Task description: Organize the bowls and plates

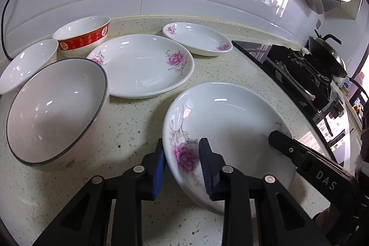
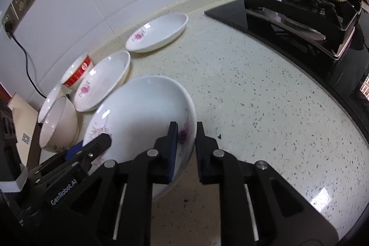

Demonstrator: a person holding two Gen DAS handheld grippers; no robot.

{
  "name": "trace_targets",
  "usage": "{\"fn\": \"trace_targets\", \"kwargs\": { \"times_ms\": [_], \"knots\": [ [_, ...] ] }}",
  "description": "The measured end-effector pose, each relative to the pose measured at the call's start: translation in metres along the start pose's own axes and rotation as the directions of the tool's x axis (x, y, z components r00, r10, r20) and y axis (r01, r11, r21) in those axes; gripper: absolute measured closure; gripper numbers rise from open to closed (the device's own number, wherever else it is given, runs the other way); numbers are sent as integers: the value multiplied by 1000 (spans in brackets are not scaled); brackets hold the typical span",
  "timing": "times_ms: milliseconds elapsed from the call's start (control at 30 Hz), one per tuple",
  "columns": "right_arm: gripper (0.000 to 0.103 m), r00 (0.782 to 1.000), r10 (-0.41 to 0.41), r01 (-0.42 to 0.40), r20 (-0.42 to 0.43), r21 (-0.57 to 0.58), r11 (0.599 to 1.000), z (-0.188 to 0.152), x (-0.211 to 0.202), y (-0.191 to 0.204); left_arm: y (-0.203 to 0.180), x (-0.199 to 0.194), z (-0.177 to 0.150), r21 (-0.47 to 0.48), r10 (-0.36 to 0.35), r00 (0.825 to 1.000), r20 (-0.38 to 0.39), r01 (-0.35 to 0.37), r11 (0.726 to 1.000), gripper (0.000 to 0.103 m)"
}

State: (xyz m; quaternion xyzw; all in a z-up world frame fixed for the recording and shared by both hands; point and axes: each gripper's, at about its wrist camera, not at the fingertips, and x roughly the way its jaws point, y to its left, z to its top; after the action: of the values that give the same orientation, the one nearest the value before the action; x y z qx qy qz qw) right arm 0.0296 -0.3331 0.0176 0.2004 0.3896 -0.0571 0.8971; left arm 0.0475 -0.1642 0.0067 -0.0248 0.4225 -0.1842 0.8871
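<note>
Left wrist view, read left to right across the speckled bench (image 1: pixel 143 121): at 9 o'clock a plain white bowl (image 1: pixel 25 66), its left side cut off by the frame edge, with a green-rimmed bowl (image 1: pixel 55 112) in front hiding its near wall; at 11 o'clock a red-banded bowl (image 1: pixel 85 36), whose lettering is too small to read; at 12 o'clock a flowered plate (image 1: pixel 143 66); at 1 o'clock a smaller flowered dish (image 1: pixel 198 38). Low at centre, the near flowered plate (image 1: pixel 230 121) sits tilted, its left rim between the blue pads of the left hand-held gripper (image 1: pixel 182 165), which is clamped on it; whether the plate's underside touches the bench cannot be made out. The right hand-held gripper (image 1: pixel 276 137) enters at 4 o'clock and covers the opposite rim; in the right wrist view its pads press that rim (image 2: pixel 186 144), closed upon it. At 3 o'clock the stove (image 1: pixel 297 66) and a dark pan (image 1: pixel 327 54) are distorted and partly cropped.
</note>
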Motion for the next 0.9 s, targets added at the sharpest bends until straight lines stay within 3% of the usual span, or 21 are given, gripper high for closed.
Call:
{"fn": "trace_targets", "kwargs": {
  "times_ms": [267,400,600,900],
  "knots": [
    [86,997,-42,39,62,43,998,-17,-25,-1,-16,-12,-6,59,-6,999,49,3,998,73],
    [85,990,-80,72,112,80,994,-31,-47,-5,-27,-18,-10,82,-50,997,56,45,996,73],
    [85,981,-119,100,153,127,987,-49,-80,-34,-62,-33,-23,171,-106,992,73,92,981,73],
    [85,966,-189,158,178,171,972,-73,-117,-86,-121,-33,-46,241,-171,985,23,161,957,73]
  ]
}}
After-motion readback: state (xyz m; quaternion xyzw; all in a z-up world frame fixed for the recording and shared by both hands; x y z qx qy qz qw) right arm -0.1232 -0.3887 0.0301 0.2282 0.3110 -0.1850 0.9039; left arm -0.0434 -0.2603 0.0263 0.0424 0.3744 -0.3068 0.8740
